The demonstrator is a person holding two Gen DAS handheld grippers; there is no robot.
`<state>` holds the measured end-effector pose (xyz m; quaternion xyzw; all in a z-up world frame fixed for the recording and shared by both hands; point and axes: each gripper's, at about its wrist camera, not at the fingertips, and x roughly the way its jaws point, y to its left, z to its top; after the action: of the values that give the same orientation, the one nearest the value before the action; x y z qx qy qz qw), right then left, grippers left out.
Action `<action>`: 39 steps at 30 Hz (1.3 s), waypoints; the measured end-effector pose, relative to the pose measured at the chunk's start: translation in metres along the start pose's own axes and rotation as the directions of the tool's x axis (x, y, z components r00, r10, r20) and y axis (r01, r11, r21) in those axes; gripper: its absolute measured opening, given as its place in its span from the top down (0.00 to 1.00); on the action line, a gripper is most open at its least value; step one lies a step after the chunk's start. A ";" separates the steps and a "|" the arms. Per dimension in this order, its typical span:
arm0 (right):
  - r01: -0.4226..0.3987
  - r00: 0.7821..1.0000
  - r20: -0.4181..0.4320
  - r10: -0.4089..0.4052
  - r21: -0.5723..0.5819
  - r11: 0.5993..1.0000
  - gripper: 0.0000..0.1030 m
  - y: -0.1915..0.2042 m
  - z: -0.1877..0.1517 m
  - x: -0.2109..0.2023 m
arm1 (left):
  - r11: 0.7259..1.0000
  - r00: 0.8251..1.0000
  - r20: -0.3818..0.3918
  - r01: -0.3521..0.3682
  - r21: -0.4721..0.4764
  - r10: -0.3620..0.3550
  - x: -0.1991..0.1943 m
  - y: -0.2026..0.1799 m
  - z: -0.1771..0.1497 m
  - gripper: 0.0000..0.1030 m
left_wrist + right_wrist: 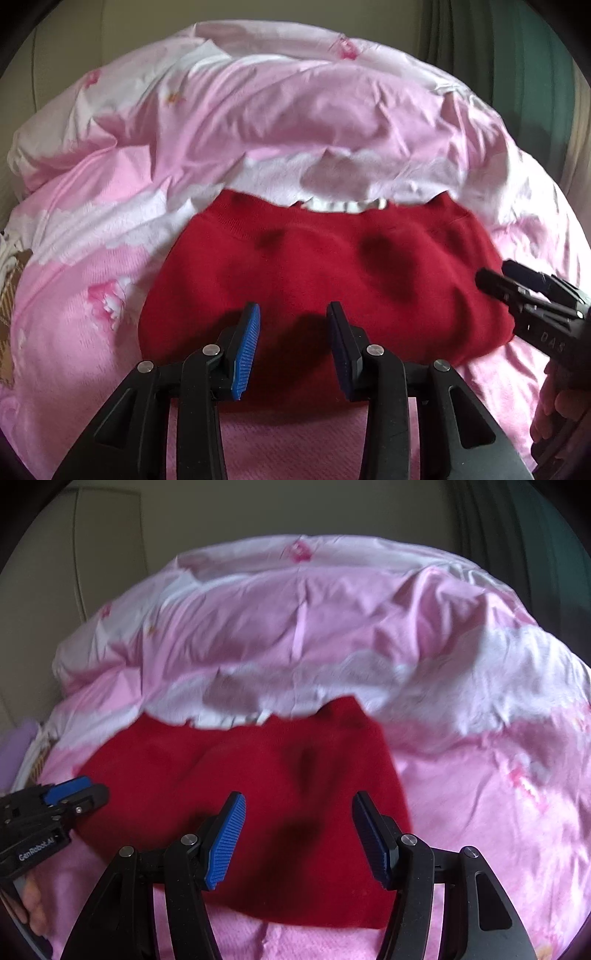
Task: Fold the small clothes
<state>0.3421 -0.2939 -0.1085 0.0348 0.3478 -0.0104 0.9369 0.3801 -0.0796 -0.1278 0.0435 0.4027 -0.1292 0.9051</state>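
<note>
A red knitted garment is lying folded into a compact block on a pink flowered quilt, its white collar trim peeking out at the far edge, toward twelve o'clock in the left wrist view. Both hand-held tools are hovering over its near edge. The left gripper is standing with its jaws spread and nothing between the blue pads, only red knit visible beneath the gap. The right gripper is standing wider still, likewise holding nothing, with the garment's right-hand border running off toward four o'clock below it. In the left wrist view the right gripper is entering at three o'clock, with part of a person's hand behind it; in the right wrist view the left gripper is showing at nine o'clock. Judging from the neat block and the empty jaws, a fold appears to be just laid down and let go. The next move probably calls for either pinching a fresh edge for a further fold or pressing the bundle flat, with care not to drag the soft top layer askew on the yielding bedding.
</note>
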 end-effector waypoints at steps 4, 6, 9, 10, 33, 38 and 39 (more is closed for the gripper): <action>0.051 0.992 -0.114 -0.053 -0.022 0.998 0.41 -0.005 -0.011 0.027 | 0.999 0.999 -0.038 -0.020 -0.026 0.019 0.011 0.009 -0.003 0.44; 0.051 0.989 -0.137 -0.050 0.006 0.999 0.32 -0.014 -0.017 0.036 | 0.999 0.999 -0.042 -0.030 -0.013 0.030 0.017 0.010 -0.004 0.44; 0.053 0.988 -0.144 -0.050 0.019 0.998 0.29 -0.020 -0.021 0.042 | 0.999 0.998 -0.043 -0.045 -0.005 0.045 0.026 0.012 -0.008 0.44; 0.055 0.988 -0.143 -0.053 0.016 0.998 0.28 -0.020 -0.022 0.043 | 0.999 0.998 -0.041 -0.047 -0.009 0.047 0.025 0.012 -0.009 0.44; -0.198 0.968 0.025 0.249 0.686 0.700 0.19 -0.078 -0.084 -0.024 | 0.991 0.989 0.072 -0.128 -0.032 0.130 -0.075 0.002 -0.023 0.32; -0.214 0.957 0.034 0.290 0.756 0.619 0.19 -0.073 -0.088 -0.009 | 0.991 0.989 0.068 -0.127 -0.050 0.131 -0.070 0.004 -0.019 0.32; -0.214 0.955 0.035 0.293 0.766 0.606 0.19 -0.072 -0.087 -0.006 | 0.990 0.989 0.067 -0.130 -0.058 0.134 -0.069 0.006 -0.018 0.32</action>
<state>0.2777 -0.3594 -0.1749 0.4749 0.3460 -0.0210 0.8089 0.3247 -0.0569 -0.0891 0.0411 0.3699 -0.0597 0.9262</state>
